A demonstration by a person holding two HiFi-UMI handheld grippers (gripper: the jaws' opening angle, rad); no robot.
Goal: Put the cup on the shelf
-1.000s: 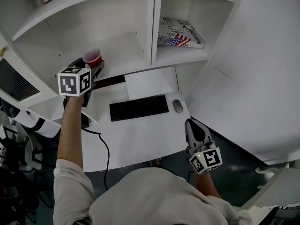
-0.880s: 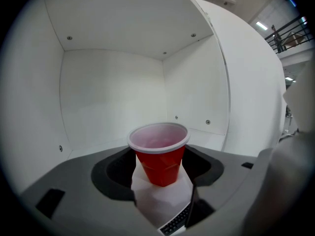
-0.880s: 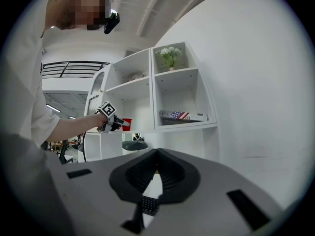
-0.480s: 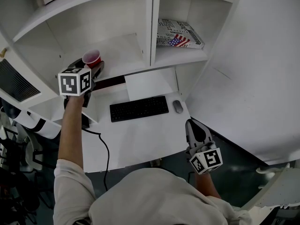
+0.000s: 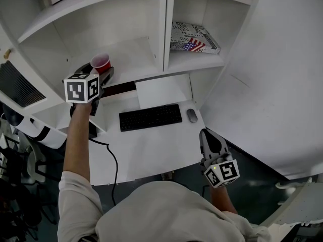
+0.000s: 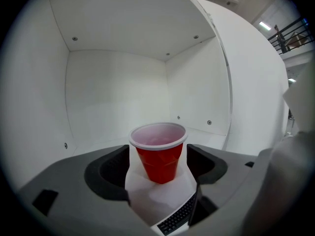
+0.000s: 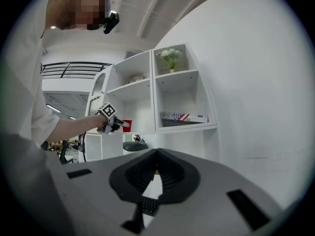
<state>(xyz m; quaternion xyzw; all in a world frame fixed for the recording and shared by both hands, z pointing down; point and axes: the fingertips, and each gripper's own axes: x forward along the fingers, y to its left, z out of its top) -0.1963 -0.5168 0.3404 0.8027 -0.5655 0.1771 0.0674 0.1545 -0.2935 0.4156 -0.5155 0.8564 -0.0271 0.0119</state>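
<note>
One view, the left gripper view, shows jaws clear of cup [image 6: 158, 154].

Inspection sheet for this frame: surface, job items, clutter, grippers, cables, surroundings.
Surface: white desk below a white shelf unit.
Job's things: red cup upright, apparently resting in the left shelf compartment.
Clutter: keyboard, mouse and paper sheet on the desk; flag-print box in the right compartment.
Grippers: left gripper open, jaws just been opening, one on each side of the cup, pads clear of it; right gripper shut, empty.
Cables: black cable over the desk's front edge.
Surroundings: white wall; potted plant on the top shelf.
</note>
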